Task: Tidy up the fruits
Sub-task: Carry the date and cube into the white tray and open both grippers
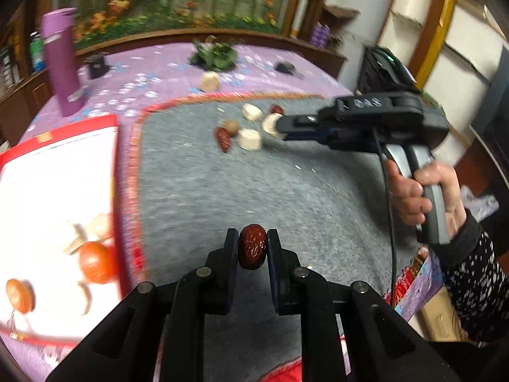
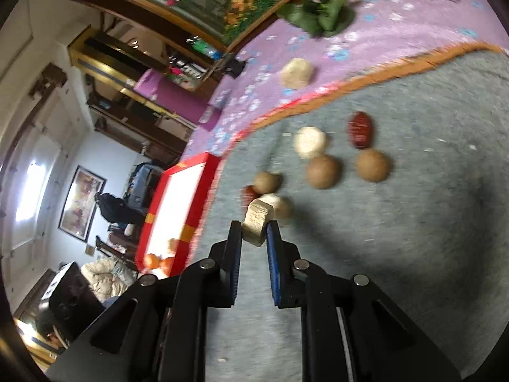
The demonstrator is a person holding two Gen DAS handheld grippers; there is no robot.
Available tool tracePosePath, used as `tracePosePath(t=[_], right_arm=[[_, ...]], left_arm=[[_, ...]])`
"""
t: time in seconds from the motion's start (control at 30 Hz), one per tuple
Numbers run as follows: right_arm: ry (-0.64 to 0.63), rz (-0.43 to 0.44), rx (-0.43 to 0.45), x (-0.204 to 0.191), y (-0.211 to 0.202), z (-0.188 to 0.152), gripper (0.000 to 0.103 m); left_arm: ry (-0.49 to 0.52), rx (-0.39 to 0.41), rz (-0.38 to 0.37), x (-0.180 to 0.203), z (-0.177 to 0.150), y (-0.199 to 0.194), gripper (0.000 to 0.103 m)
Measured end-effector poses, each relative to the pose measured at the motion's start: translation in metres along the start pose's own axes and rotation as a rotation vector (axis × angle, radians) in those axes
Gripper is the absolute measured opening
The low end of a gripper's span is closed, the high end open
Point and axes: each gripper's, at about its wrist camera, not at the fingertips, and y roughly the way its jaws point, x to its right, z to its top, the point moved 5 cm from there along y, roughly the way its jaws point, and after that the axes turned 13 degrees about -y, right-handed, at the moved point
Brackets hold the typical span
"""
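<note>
Red date [image 1: 252, 247]: clamped between the pads of my left gripper [image 1: 252, 250], held above the grey mat [image 1: 222, 191], with the red-rimmed white tray [image 1: 57, 172] at nine o'clock carrying an orange fruit [image 1: 97, 262] and pale pieces. Pale cut chunk [image 2: 257, 221]: pinched in my right gripper [image 2: 254, 232], over the same mat. Loose stock at twelve to one o'clock of it: two brown round fruits [image 2: 323, 171], another red date [image 2: 360, 129], a white chunk [image 2: 309, 142]; purple tabletop cloth [image 2: 397, 28] beyond.
</note>
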Motion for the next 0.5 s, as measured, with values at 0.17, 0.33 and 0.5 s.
tracePosePath(t=[0.17,0.33,0.5], right_arm=[[-0.107,0.057,-0.032,-0.063,0.025,0.006,0.018],[-0.209,0.109,-0.103,-0.130,0.078,0.000,0.018],[-0.267,0.123,-0.165,-0.171,0.124,-0.021,0.018]], left_arm=[[-0.106,0.134,0.098,-0.041,0.007,-0.040,0.016],[-0.211,0.227,0.183,-0.089,0.016,-0.070,0.016],[-0.265,0.277,0.280,-0.124,0.015,-0.082,0.016]])
